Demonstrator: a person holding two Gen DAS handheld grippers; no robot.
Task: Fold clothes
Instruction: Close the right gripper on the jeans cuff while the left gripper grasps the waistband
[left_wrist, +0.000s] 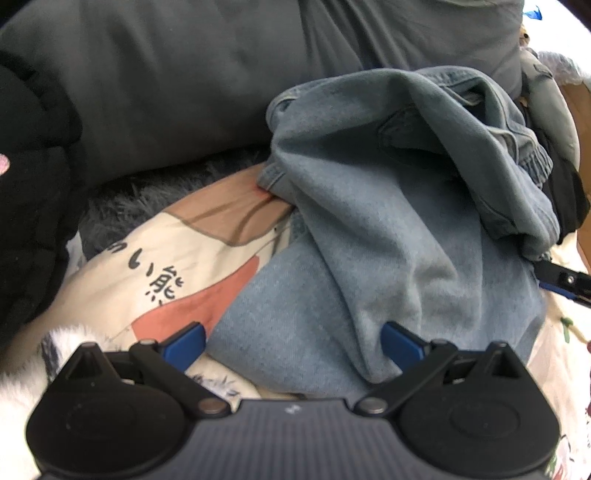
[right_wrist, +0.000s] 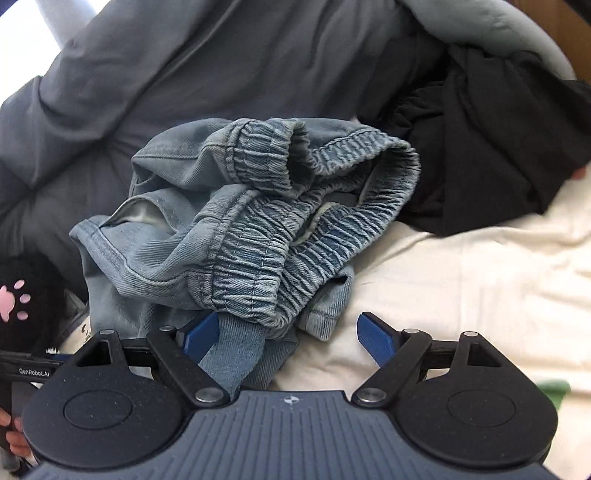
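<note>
Bedding printed with characters (left_wrist: 177, 266) is seen under crumpled denim trousers (left_wrist: 388, 229) in the left view, where the left tongs (left_wrist: 291, 343) are spread over a leg fold. In the right view, the right tongs (right_wrist: 288, 334) are spread beside the elastic waistband (right_wrist: 266, 236); it should be pinched and drawn flat first.

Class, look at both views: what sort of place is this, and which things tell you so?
Probably a bedroom, on a bed. A grey duvet is bunched behind, a printed sheet covers the surface, and jeans lie in a heap beside black clothes.
</note>
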